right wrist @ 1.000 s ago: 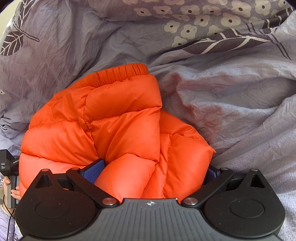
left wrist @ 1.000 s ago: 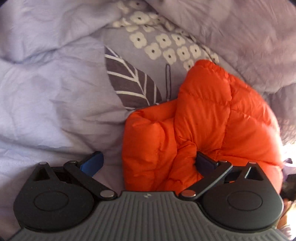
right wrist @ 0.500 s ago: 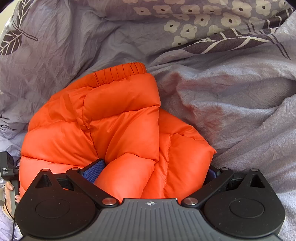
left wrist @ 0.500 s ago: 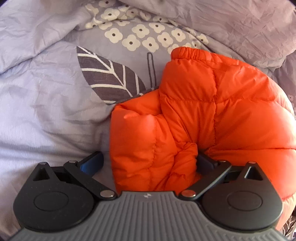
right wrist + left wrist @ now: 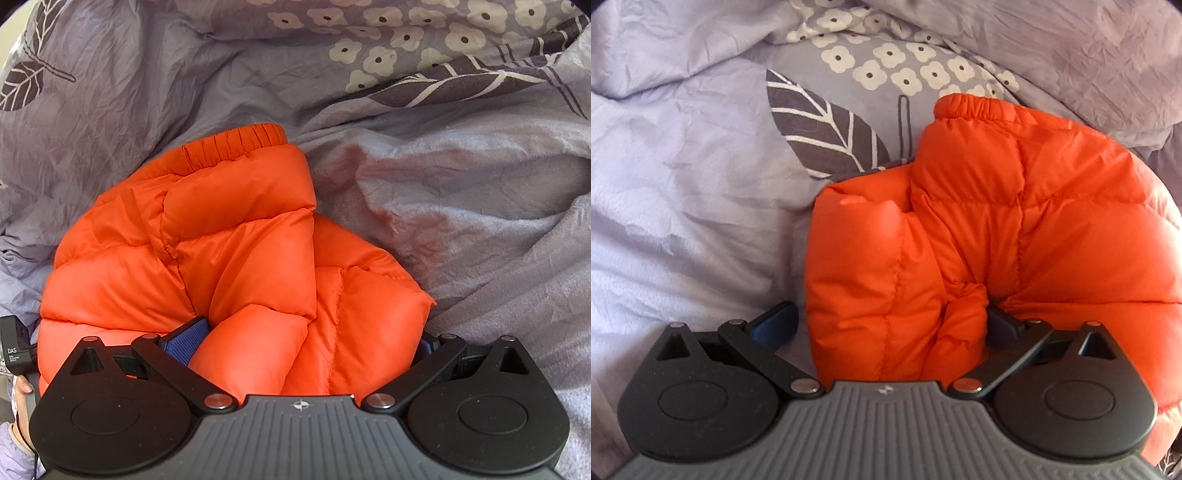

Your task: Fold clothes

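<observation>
1. Closing on a bulky fold at lower centre, the left gripper straddled the orange puffer jacket, its left pad clear of the cloth.
2. Lower centre: right gripper clamped the jacket's near edge.
3. Beyond lay the floral duvet; the folding step was mid-way, and compressing the bundle seemed next.

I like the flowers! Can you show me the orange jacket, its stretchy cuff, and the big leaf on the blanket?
orange jacket (image 5: 236, 258), right wrist view, puffy middle panel.
stretchy cuff (image 5: 236, 142), right wrist view, gathered band.
big leaf (image 5: 820, 129), left wrist view, dark middle.
</observation>
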Action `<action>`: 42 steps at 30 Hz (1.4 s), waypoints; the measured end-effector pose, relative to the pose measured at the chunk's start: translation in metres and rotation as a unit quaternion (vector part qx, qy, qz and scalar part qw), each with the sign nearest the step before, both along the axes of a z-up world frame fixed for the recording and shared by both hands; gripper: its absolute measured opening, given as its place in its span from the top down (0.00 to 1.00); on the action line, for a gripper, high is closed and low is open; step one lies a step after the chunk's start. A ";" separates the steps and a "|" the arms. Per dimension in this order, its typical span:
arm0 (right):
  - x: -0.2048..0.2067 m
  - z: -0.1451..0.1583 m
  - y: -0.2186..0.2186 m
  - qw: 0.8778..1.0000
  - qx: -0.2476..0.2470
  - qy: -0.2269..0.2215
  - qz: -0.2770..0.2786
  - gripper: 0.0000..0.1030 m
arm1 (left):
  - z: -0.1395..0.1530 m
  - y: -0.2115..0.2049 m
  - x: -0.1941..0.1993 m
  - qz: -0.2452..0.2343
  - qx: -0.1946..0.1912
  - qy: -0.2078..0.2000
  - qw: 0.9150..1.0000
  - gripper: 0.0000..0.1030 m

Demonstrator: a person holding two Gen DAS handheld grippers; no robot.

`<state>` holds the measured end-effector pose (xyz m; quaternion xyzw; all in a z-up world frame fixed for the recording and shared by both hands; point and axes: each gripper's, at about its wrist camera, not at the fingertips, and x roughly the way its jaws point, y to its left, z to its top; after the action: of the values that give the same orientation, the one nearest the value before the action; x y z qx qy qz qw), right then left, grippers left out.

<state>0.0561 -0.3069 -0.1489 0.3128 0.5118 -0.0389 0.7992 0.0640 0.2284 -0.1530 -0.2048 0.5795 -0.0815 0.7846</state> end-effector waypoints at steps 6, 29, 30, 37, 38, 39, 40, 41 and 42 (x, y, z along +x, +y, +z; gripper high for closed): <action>0.014 -0.013 -0.011 0.999 0.030 -0.001 -0.012 0.00 | 0.004 -0.001 -0.005 0.025 -0.019 -0.018 0.999 0.24; 0.034 0.090 0.118 0.967 -0.140 -0.189 0.095 0.74 | 0.089 0.030 0.015 0.140 0.128 -0.172 0.967 0.73; 0.043 0.093 0.119 0.963 -0.144 -0.205 0.101 0.74 | 0.094 0.030 0.016 0.137 0.147 -0.189 0.961 0.72; 0.104 0.033 0.088 0.987 -0.116 -0.092 0.067 0.29 | 0.036 0.000 0.039 0.061 0.291 -0.118 0.948 0.41; 0.104 0.018 0.080 0.992 -0.093 -0.063 0.057 0.23 | 0.030 -0.001 0.035 0.058 0.299 -0.126 0.944 0.39; 0.098 0.012 0.072 0.995 -0.072 -0.060 0.040 0.22 | 0.031 -0.002 0.029 0.062 0.308 -0.141 0.939 0.38; 0.090 0.017 0.065 0.995 -0.064 -0.070 0.023 0.22 | 0.038 -0.001 0.026 0.067 0.319 -0.151 0.933 0.36; 0.081 0.024 0.059 0.995 -0.061 -0.081 0.005 0.21 | 0.045 -0.001 0.023 0.072 0.331 -0.160 0.927 0.32; 0.074 0.035 0.052 0.993 -0.066 -0.096 -0.010 0.21 | 0.055 0.002 0.021 0.082 0.345 -0.173 0.919 0.32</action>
<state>0.1296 -0.2545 -0.1144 0.2663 0.4261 -0.0507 0.8631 0.0849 0.2307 -0.0984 0.0489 0.4079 0.1537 0.8987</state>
